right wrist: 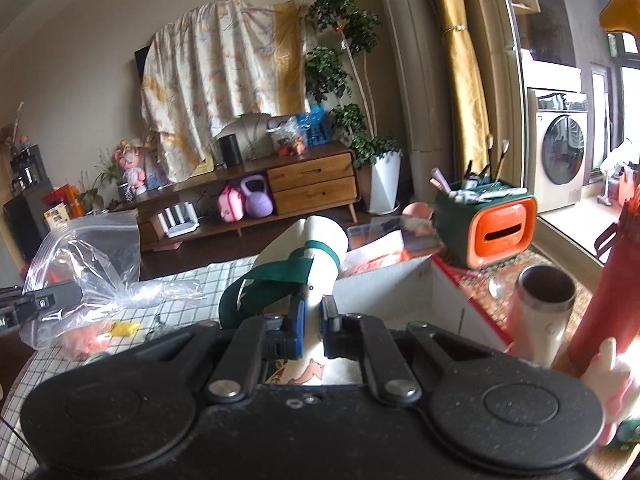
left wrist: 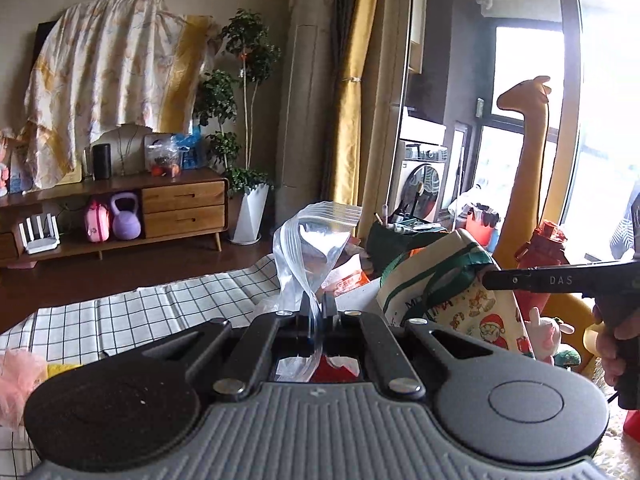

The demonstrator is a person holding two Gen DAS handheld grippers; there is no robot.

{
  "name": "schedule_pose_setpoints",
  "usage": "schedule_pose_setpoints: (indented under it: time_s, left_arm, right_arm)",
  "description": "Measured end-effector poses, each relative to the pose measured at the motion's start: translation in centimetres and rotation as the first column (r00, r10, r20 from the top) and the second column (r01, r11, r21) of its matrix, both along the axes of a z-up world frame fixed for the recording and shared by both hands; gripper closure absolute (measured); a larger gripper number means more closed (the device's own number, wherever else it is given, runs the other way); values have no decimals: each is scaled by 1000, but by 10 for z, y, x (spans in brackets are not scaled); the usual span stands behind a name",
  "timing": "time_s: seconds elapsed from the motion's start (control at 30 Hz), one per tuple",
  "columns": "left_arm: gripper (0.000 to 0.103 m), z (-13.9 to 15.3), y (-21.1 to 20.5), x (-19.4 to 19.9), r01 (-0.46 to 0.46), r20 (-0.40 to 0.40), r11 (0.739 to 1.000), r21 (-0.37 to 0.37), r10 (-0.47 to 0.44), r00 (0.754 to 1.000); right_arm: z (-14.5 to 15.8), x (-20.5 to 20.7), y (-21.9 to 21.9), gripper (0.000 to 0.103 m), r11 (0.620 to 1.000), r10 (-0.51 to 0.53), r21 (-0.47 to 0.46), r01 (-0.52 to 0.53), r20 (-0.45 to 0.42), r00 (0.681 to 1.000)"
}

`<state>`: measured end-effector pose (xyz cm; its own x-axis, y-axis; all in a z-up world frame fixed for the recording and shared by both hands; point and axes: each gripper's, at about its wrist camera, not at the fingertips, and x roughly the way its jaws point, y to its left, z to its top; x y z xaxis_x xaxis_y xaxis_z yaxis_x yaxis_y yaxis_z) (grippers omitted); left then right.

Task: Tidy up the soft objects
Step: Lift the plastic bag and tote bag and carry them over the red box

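Left tool point(left wrist: 319, 307): we pinch the zip bag point(left wrist: 316, 240), which rises straight ahead of its tips | Right tool point(right wrist: 312, 314): we clamp the tote point(right wrist: 316, 256), its green strap point(right wrist: 276, 276) left of the tips | Surface point(right wrist: 192, 284): checked cloth under both | Box point(right wrist: 400, 292): ahead-right of right tool

Organizer point(right wrist: 486, 226) and tumbler point(right wrist: 540, 312) crowd box point(right wrist: 400, 300).

Pink fluffy object point(left wrist: 18, 384) cut by left frame edge; zip bag's point(right wrist: 86, 280) orange contents blurred through plastic.
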<state>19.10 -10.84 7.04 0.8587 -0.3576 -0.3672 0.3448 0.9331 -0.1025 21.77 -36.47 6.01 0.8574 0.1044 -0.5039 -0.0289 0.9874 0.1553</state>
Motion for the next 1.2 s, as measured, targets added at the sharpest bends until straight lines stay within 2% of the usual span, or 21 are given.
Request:
schedule_pose_setpoints:
  time_s: [0.23, 0.4, 0.57, 0.8, 1.2]
  left_arm:
    - [100, 1, -46, 29, 72, -16, 997, 8, -72, 997]
    - [100, -8, -78, 53, 121, -54, 993, 5, -121, 991]
    - [100, -30, -104, 77, 145, -111, 989, 10, -143, 983]
    - [100, -61, -126, 114, 174, -192, 983, -51, -181, 965]
    - [100, -109, -144, 164, 144, -305, 985, -91, -165, 938]
  right_arm:
    - [7, 23, -41, 95, 996, -84, -8, 85, 24, 996]
    - [-4, 46, -65, 95, 990, -138, -30, 138, 11, 990]
    - [-24, 67, -82, 95, 984, -173, -40, 172, -24, 985]
    - [-53, 95, -97, 95, 981, -193, -38, 191, -88, 977]
    - [-107, 126, -99, 95, 983, -183, -12, 185, -211, 960]
